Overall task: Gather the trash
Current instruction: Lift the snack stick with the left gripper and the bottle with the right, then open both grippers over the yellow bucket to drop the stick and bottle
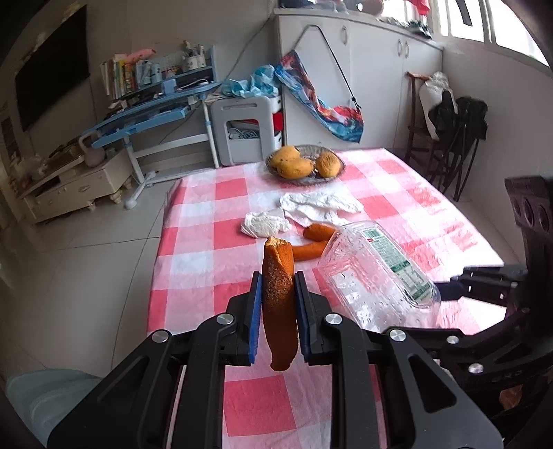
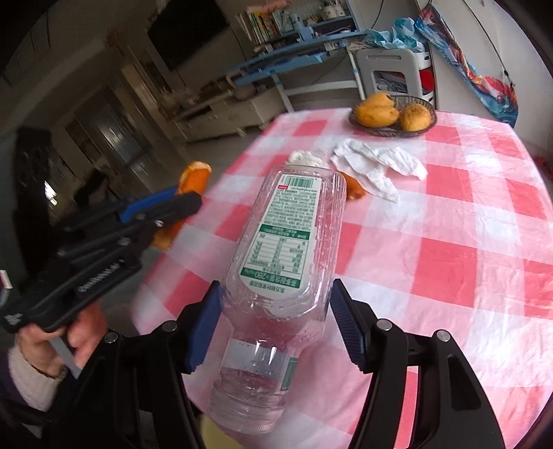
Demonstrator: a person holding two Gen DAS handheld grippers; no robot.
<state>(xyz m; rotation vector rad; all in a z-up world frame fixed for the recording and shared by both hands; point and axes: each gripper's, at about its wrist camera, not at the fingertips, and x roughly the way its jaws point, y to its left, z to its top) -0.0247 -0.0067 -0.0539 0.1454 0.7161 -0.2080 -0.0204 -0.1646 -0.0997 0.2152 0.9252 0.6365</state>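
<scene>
Orange peel (image 1: pixel 280 304) upright, pinched between left fingers (image 1: pixel 255 311); clear bottle (image 2: pixel 287 248) clamped between right fingers (image 2: pixel 204 328).

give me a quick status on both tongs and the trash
Left tongs shut on orange peel. Right tongs around plastic bottle. Tissues, more peel left. Nothing blocking.

Light: daylight enters through windows (image 1: pixel 484 20) at upper right, blown out to white | Glare: sheen on the checked tablecloth (image 1: pixel 432 214) and clear plastic bottle (image 2: pixel 287 241) | Blur: left gripper (image 2: pixel 193 193) smeared in the right wrist view | Dim: room's left side murky | Distortion: fisheye bends edges, corners black.
</scene>
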